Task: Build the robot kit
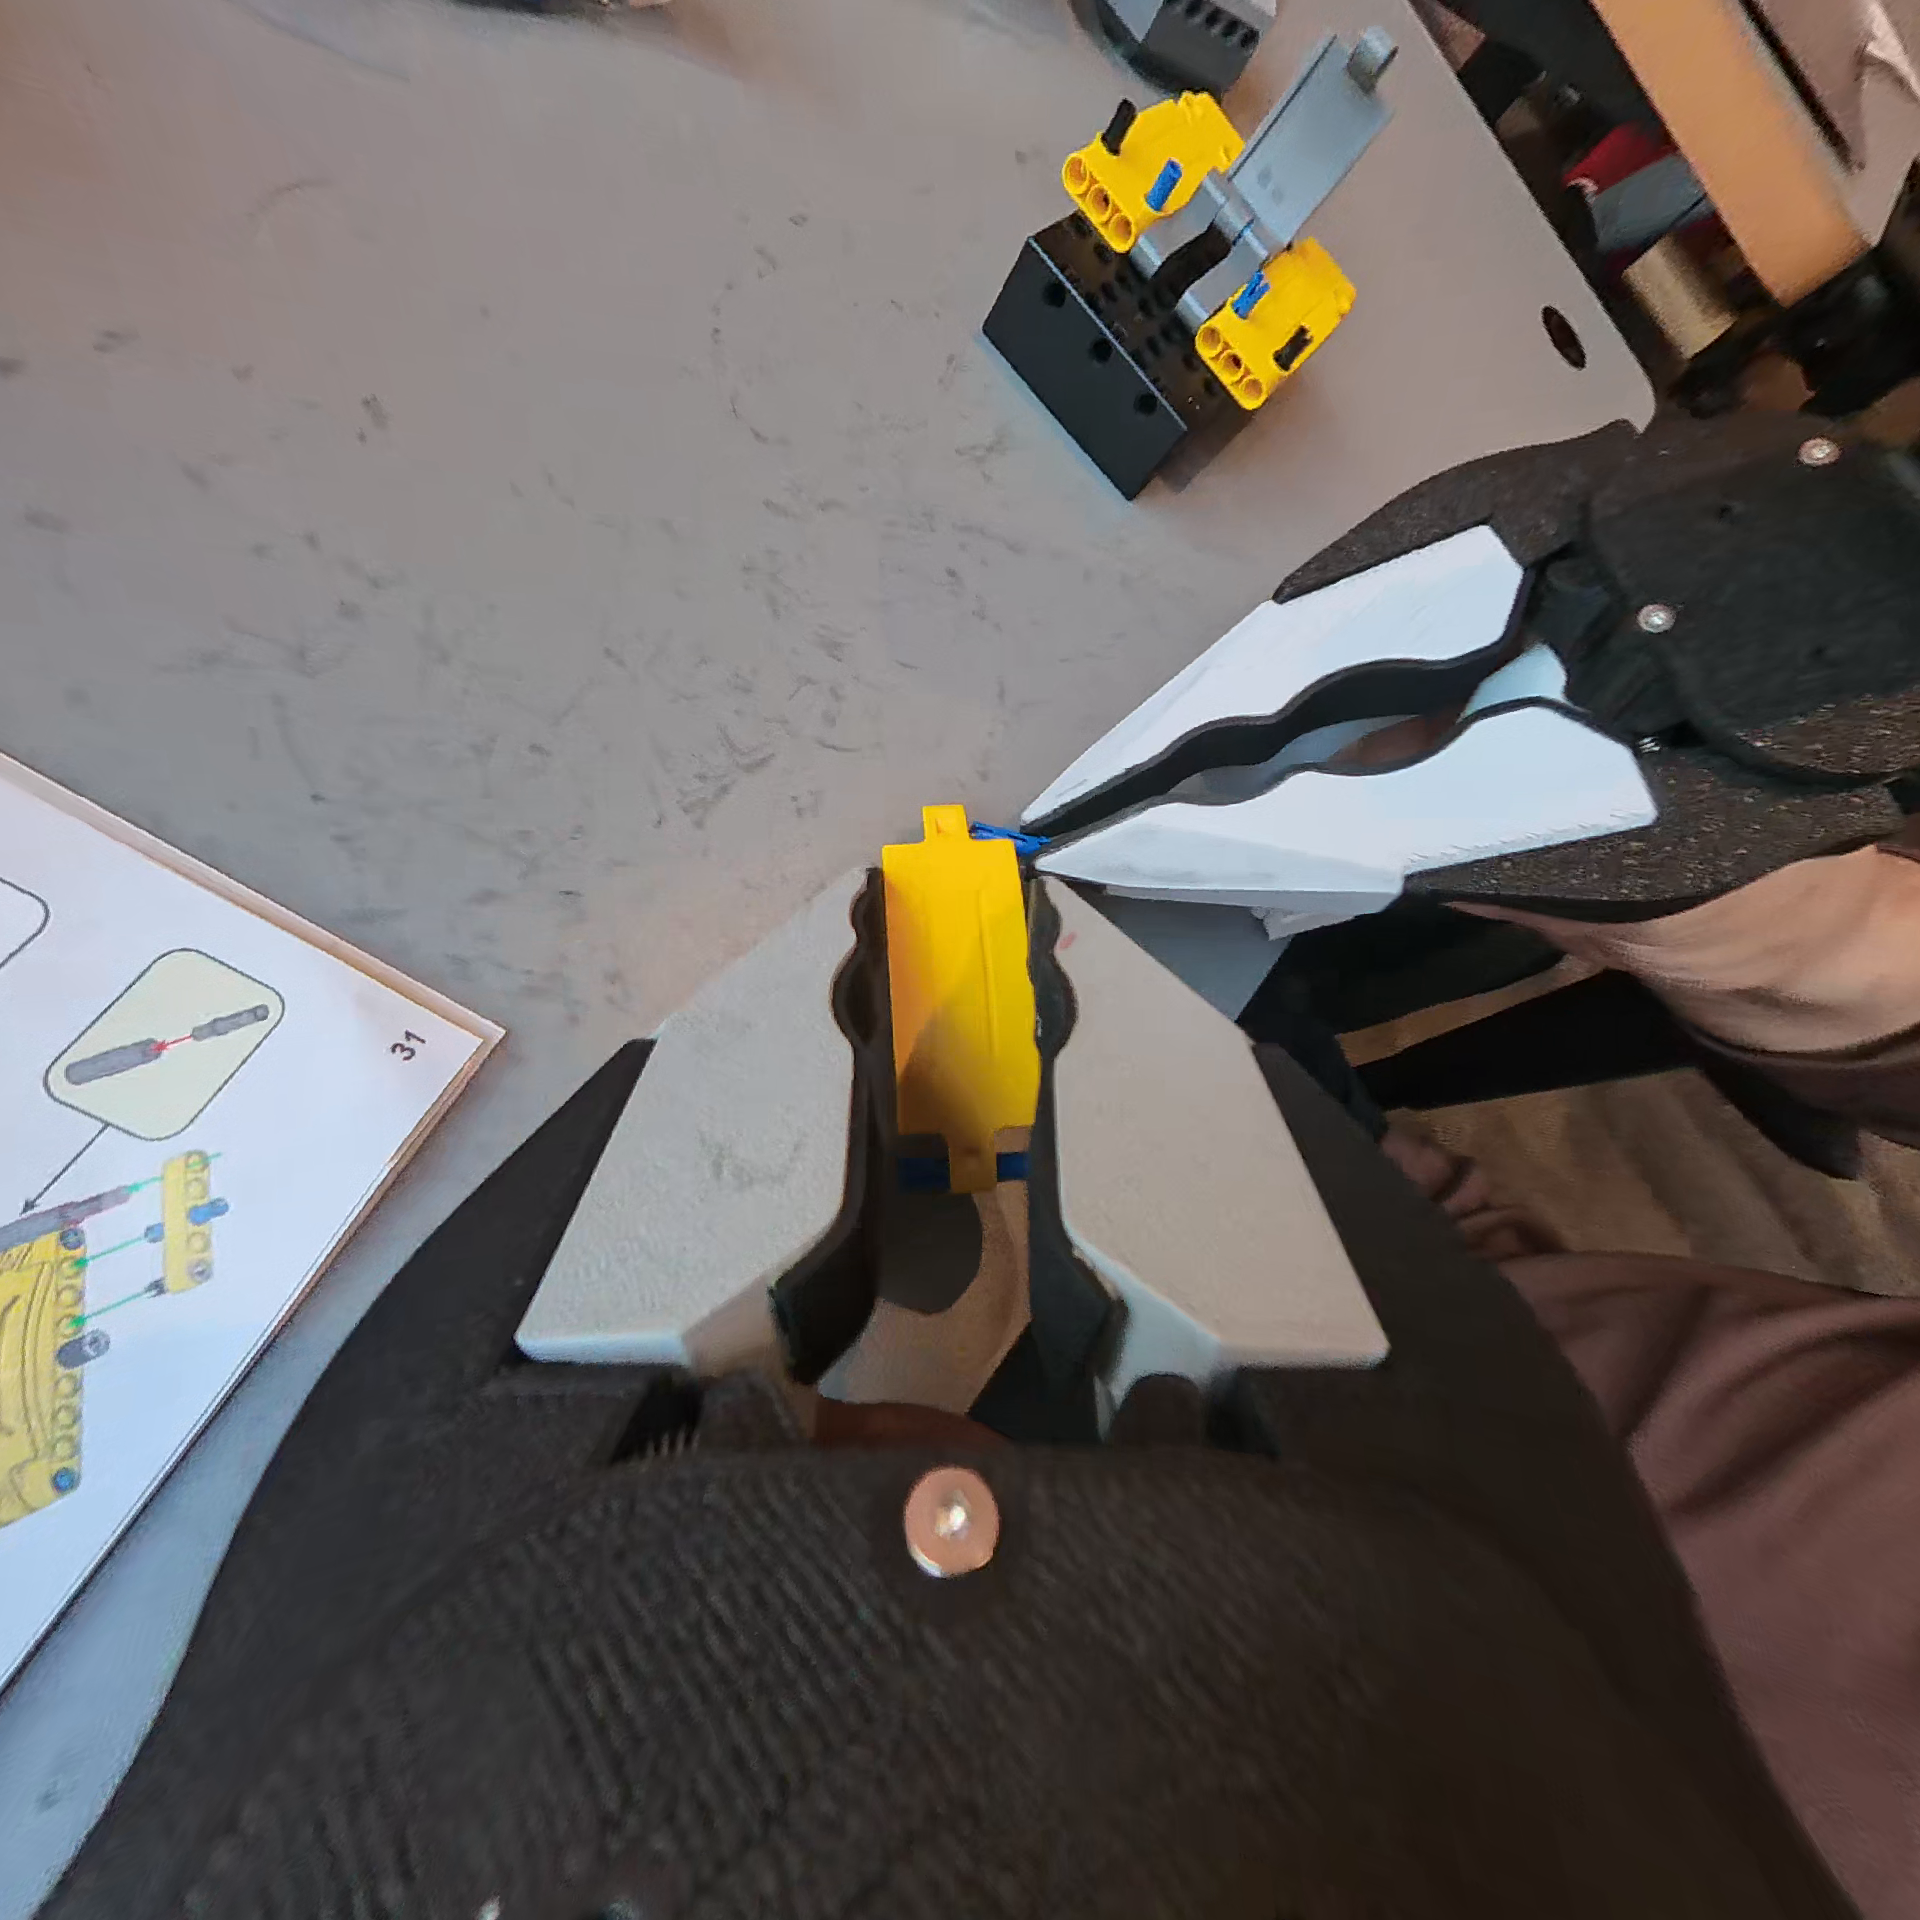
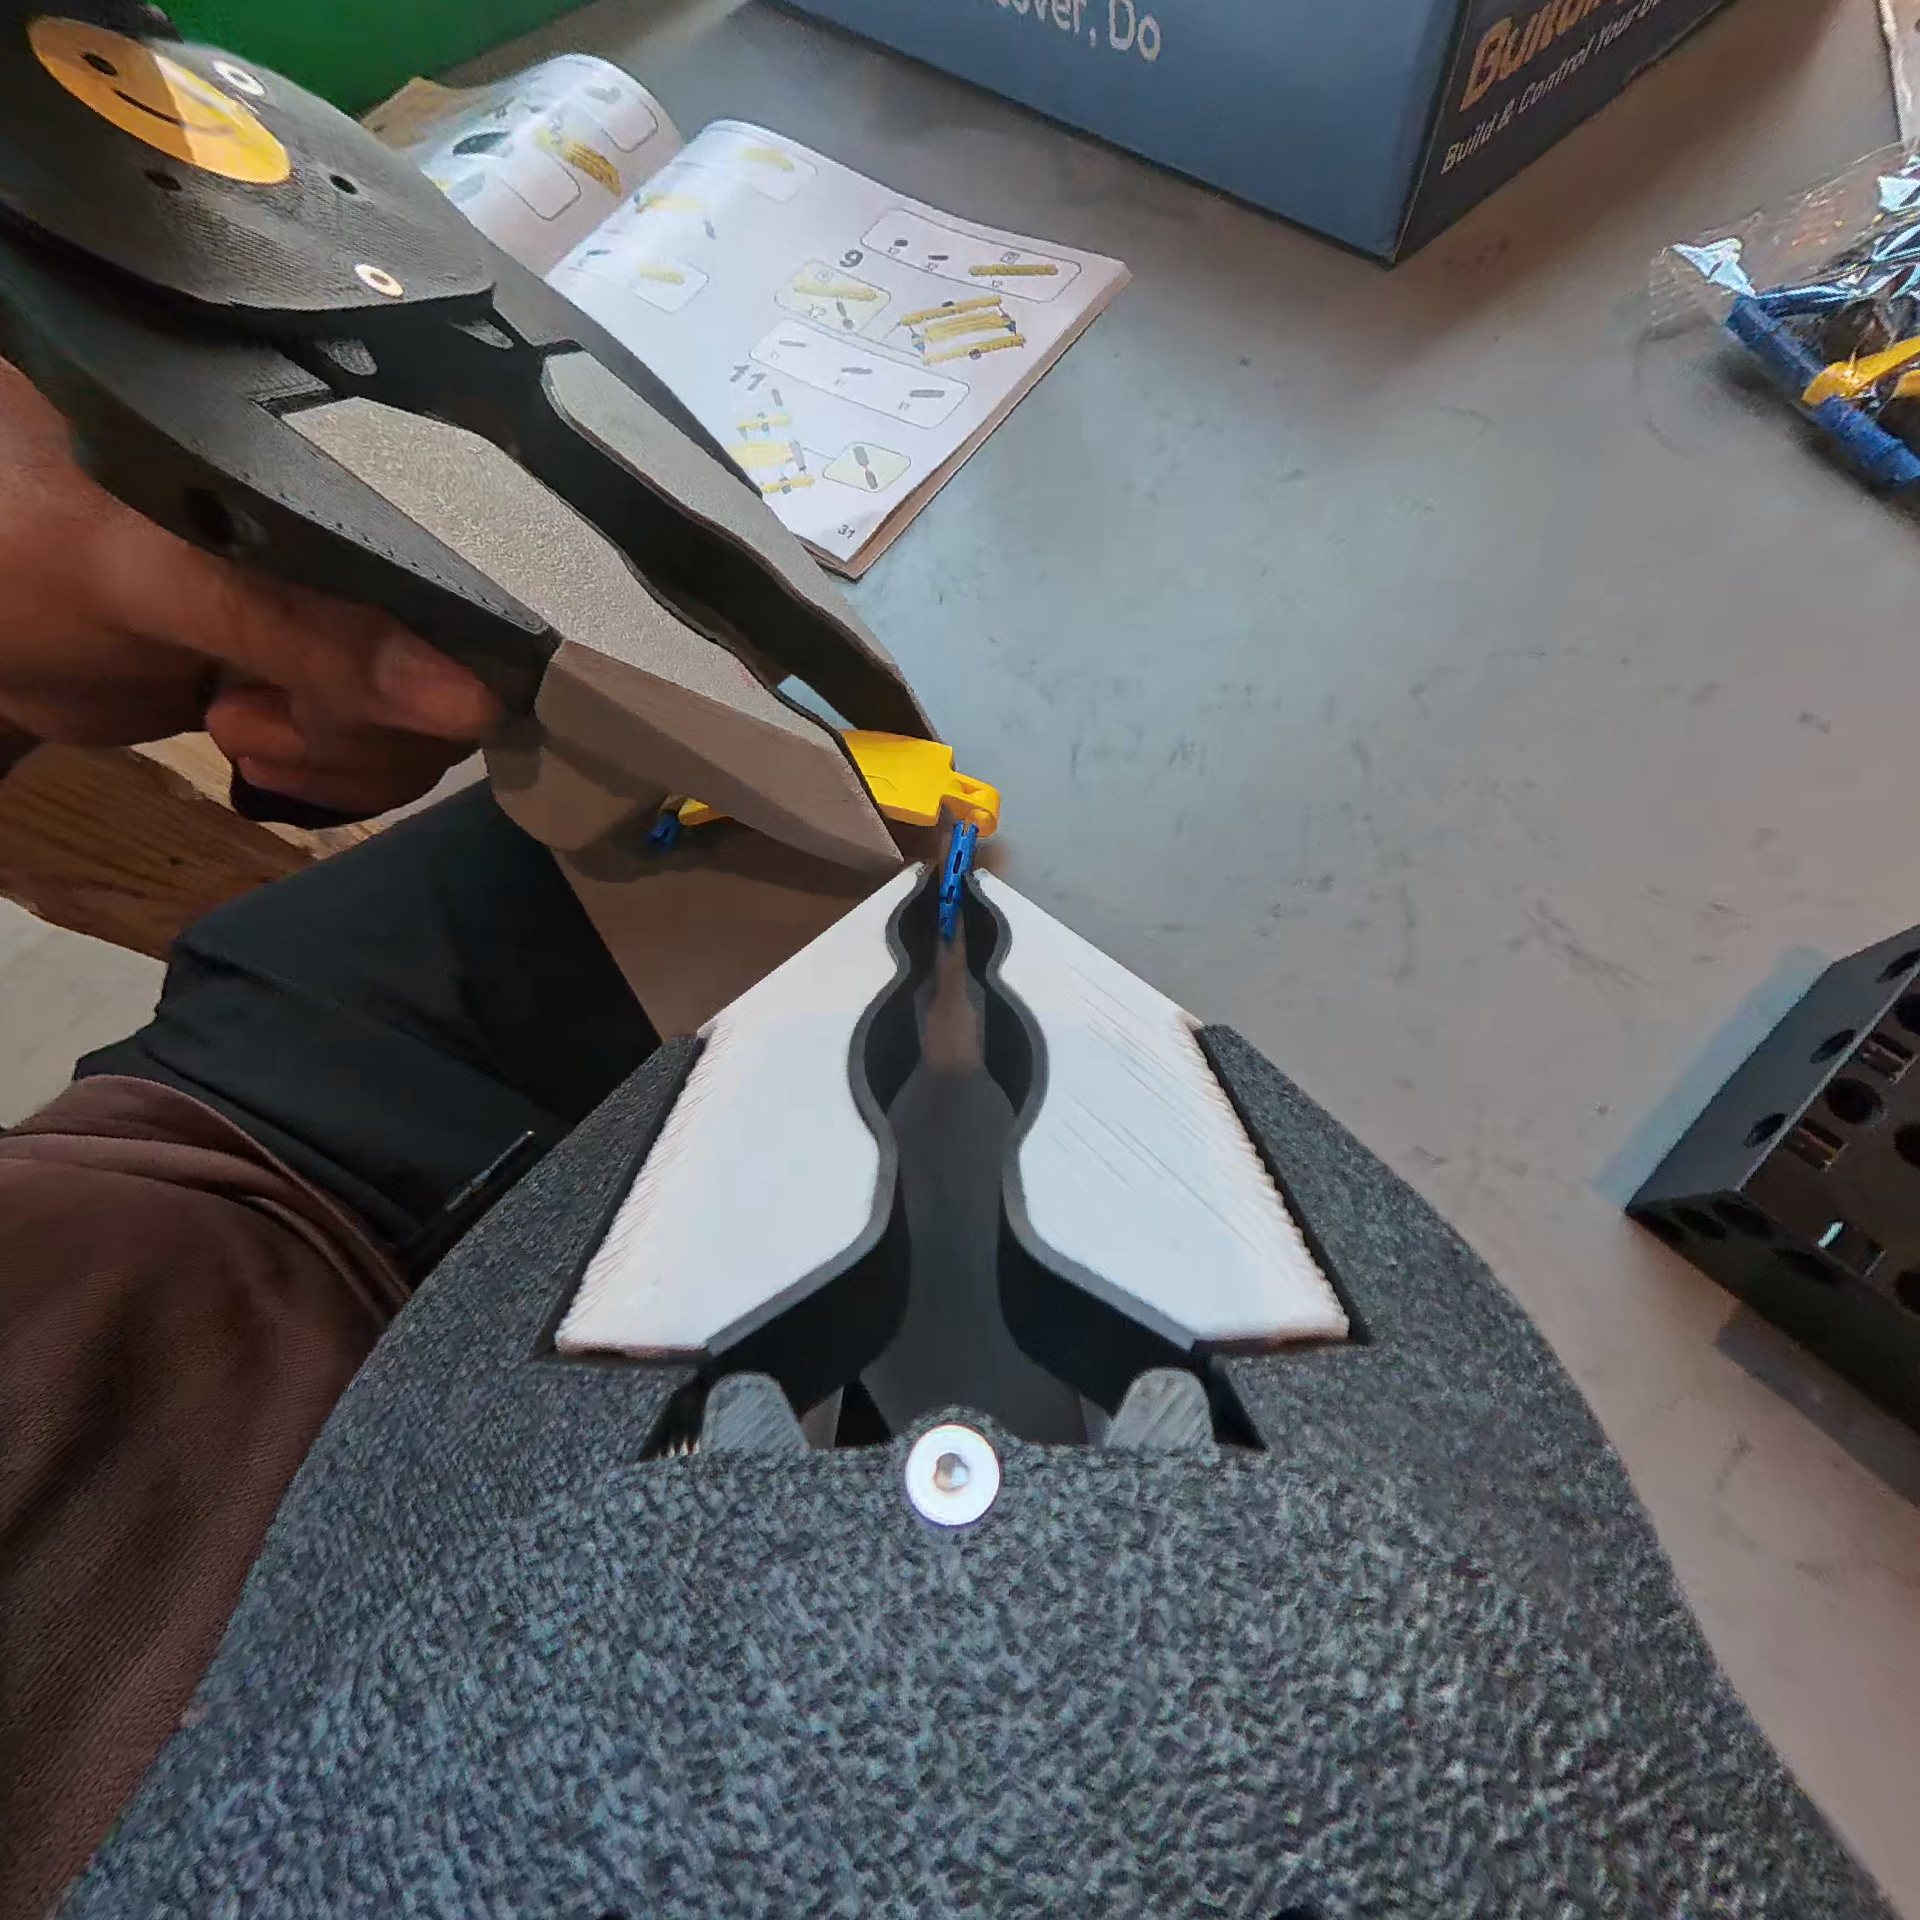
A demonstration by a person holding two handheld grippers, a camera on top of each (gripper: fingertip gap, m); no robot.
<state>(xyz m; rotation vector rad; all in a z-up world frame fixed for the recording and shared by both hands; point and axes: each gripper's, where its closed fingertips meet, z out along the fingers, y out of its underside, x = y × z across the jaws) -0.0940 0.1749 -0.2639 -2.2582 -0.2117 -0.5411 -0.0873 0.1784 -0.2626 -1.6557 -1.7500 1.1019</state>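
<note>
Left hand-held gripper: you have it clenched on a yellow beam piece, which lies lengthwise between the jaws and juts past the tips.
Right hand-held gripper: you have it pinched on a blue pin at the very tips; the pin's far end meets the yellow beam piece's end.
Position: both are held above the edge of the grey tabletop, tips touching.
Your hand: wrapped under the left tool's body.
Nearby, left wrist view: an open instruction booklet to the left; a black perforated block carrying grey and yellow parts, well beyond.
Nearby, right wrist view: a blue box and a clear parts bag at the far side.
</note>
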